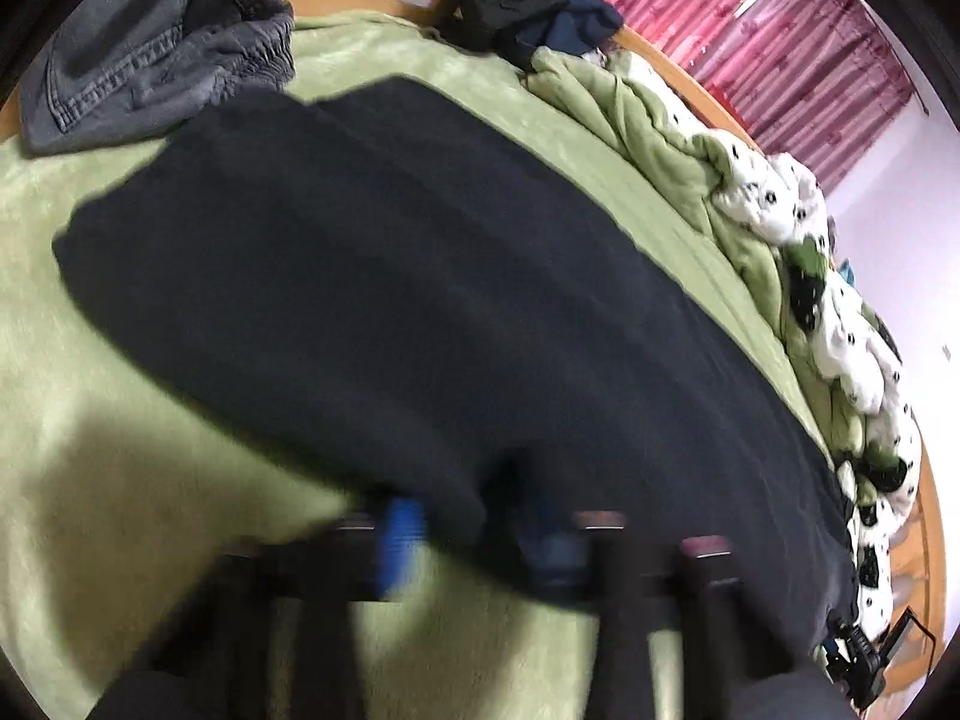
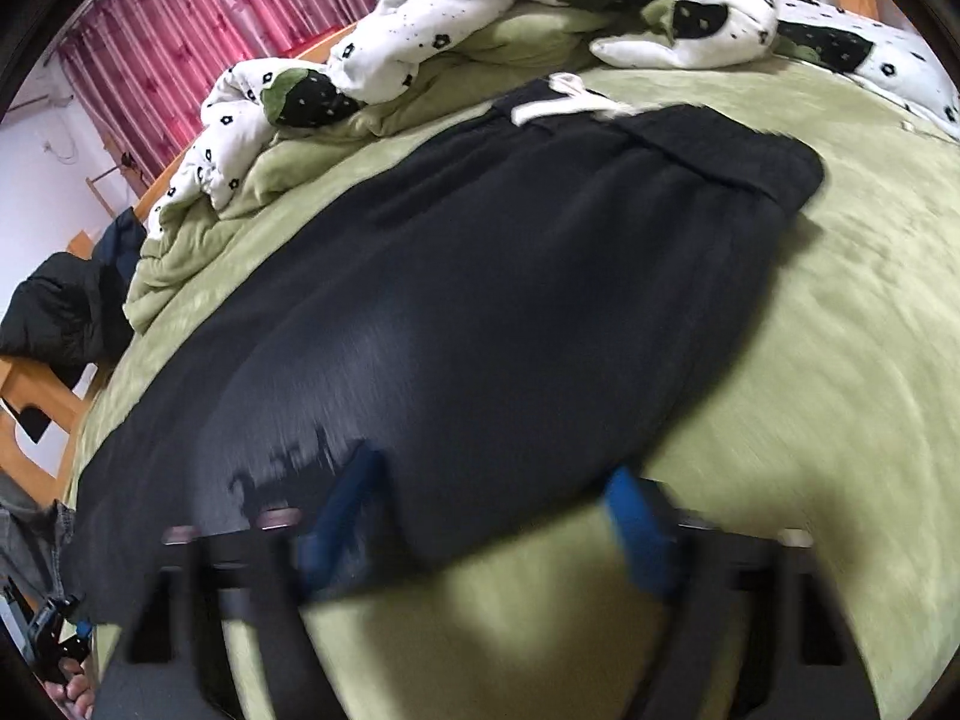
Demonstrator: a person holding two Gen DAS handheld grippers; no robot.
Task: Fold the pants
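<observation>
Two views, left wrist first. We see the black pants [image 1: 372, 276] spread flat across the green blanket [image 1: 90, 432] of the bed, running from our near edge toward the far left. Our left tongs [image 1: 474, 528] sit at the near hem, blurred; the blue pads [image 1: 399, 531] are drawn together with a fold of the dark cloth pinched between them. Grey jeans [image 1: 150, 42] lie heaped at the far left corner, well apart from the pants, and a white flowered quilt [image 1: 774, 192] is bunched along the right side.

From the right wrist, the pants [image 2: 480, 300] stretch away to the waistband with its white drawstring [image 2: 564, 99]. Our right tongs [image 2: 489, 528] straddle the near edge: the pads [image 2: 636, 534] stand partly apart, the hem lying between them, not yet squeezed.
</observation>
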